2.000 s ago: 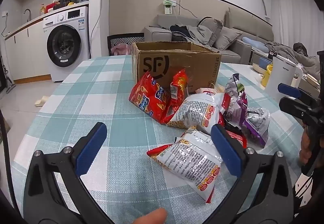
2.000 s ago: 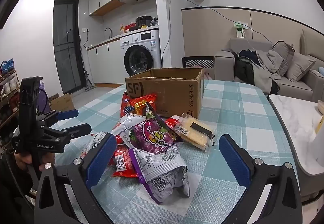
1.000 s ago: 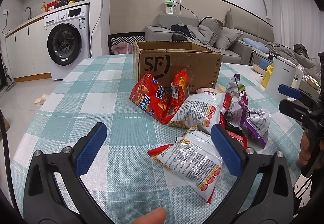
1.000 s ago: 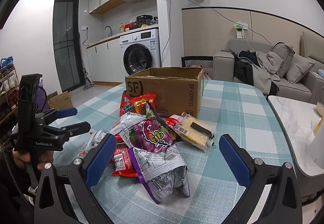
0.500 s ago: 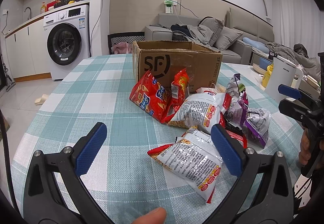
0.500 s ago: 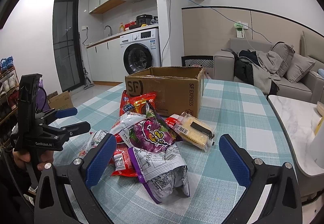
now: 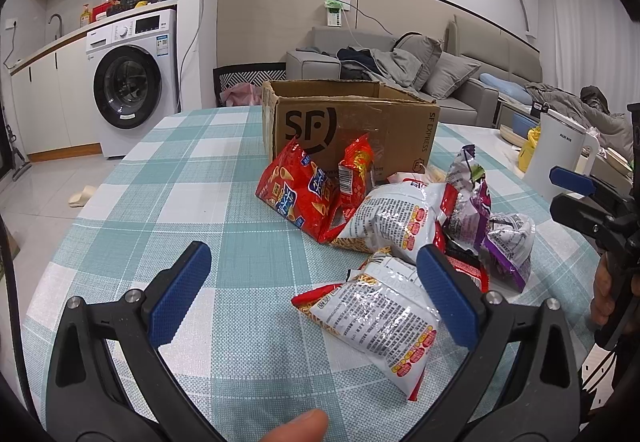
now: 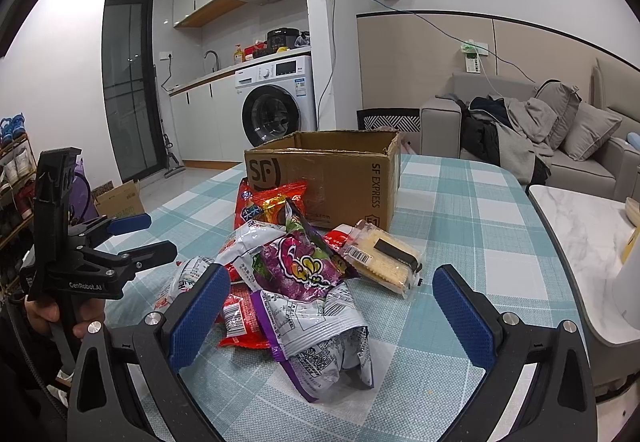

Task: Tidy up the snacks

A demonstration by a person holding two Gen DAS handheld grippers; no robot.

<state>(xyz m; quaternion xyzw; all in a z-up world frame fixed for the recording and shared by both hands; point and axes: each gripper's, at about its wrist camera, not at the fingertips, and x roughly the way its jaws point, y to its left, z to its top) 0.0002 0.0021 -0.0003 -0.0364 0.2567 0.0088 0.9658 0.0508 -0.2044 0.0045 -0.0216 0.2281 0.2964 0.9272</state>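
None of the snack bags [image 7: 384, 218] appears packed: all lie heaped ahead of both grippers, in front of the open cardboard box [image 7: 348, 122]. Left gripper [image 7: 312, 294] and right gripper [image 8: 332, 306] hover spread wide, empty. Judged: sorting not begun.

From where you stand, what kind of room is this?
Probably a small flat's open living area: a washing machine under a kitchen counter, a grey sofa, and a checked-cloth table.

Both wrist views face the snack pile [image 7: 404, 226] from opposite sides.
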